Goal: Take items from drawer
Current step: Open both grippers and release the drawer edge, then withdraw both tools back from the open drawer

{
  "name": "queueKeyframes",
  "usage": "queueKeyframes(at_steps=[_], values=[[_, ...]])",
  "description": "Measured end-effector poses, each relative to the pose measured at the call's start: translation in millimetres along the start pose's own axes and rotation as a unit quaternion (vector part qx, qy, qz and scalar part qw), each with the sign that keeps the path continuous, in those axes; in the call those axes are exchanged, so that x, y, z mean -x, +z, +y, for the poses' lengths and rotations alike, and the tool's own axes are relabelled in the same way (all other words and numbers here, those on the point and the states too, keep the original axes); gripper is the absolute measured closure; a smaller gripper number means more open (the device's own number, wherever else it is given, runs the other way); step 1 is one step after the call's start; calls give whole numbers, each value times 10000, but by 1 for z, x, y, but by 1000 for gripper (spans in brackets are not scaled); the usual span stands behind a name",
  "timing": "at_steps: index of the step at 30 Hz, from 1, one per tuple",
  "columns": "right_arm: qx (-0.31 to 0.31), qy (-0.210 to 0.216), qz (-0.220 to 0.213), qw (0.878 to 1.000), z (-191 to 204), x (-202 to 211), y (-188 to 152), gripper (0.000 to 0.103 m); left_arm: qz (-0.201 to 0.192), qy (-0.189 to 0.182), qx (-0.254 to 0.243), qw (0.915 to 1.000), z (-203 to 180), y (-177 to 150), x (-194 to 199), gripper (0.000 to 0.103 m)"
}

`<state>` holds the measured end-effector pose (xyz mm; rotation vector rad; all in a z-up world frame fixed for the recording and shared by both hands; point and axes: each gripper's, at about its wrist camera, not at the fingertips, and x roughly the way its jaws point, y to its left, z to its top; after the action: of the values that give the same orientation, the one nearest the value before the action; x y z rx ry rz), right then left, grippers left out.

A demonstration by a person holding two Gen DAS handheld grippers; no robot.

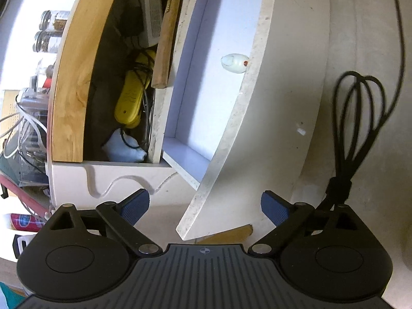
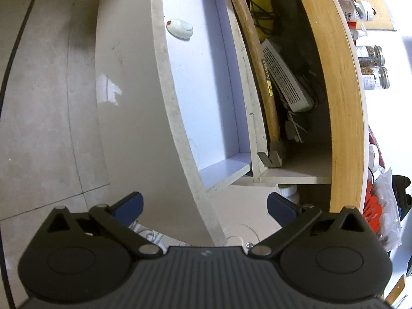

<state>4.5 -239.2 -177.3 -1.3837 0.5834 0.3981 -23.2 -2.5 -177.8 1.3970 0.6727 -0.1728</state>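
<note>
The open white drawer [image 1: 246,82] has a pale blue inside and holds one small white oval item with a red dot [image 1: 234,63], lying against its front wall. My left gripper [image 1: 204,208] hangs open over the drawer's near corner, nothing between its blue pads. In the right wrist view the same drawer [image 2: 170,103] runs away from me, the oval item [image 2: 180,28] at its far end. My right gripper [image 2: 204,206] is open and empty above the drawer's near corner. A black whisk [image 1: 338,186] lies on the pale floor beside the left gripper's right finger.
Behind the drawer, a compartment under the wooden top [image 2: 342,103] holds a wooden-handled hammer [image 2: 260,77], a white vented box [image 2: 285,79], a yellow object [image 1: 131,95] and cables. Spice jars [image 2: 373,64] stand on the counter. A black cable [image 1: 399,25] crosses the floor.
</note>
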Motion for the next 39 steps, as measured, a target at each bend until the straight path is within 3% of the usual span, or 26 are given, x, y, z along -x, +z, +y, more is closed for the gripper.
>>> queueKeyframes(at_steps=[8,13,16,20,25,31,34,39], values=[[-355,55,-16,9994,3,-15,6,0,-33,-94,221,9997,7,2,4,7],[-976,125,32,9951,-6,-21,11,0,70,-264,810,9963,21,8,8,7],[-1490,229,98,9885,-16,-24,14,0,142,-366,1431,9889,36,11,10,7],[-2114,352,136,9767,-31,-25,19,0,235,-493,2254,9727,56,12,14,7],[-2921,483,218,9549,-57,-22,20,0,351,-718,3384,9376,82,12,19,7],[-3812,667,352,9214,-88,11,21,0,578,-995,4559,8825,105,2,20,7],[-4270,820,445,8994,-91,27,23,0,771,-1141,5083,8501,113,-7,18,7],[-5111,1137,686,8492,-100,33,16,0,1029,-1321,5652,8078,118,-20,13,7]])
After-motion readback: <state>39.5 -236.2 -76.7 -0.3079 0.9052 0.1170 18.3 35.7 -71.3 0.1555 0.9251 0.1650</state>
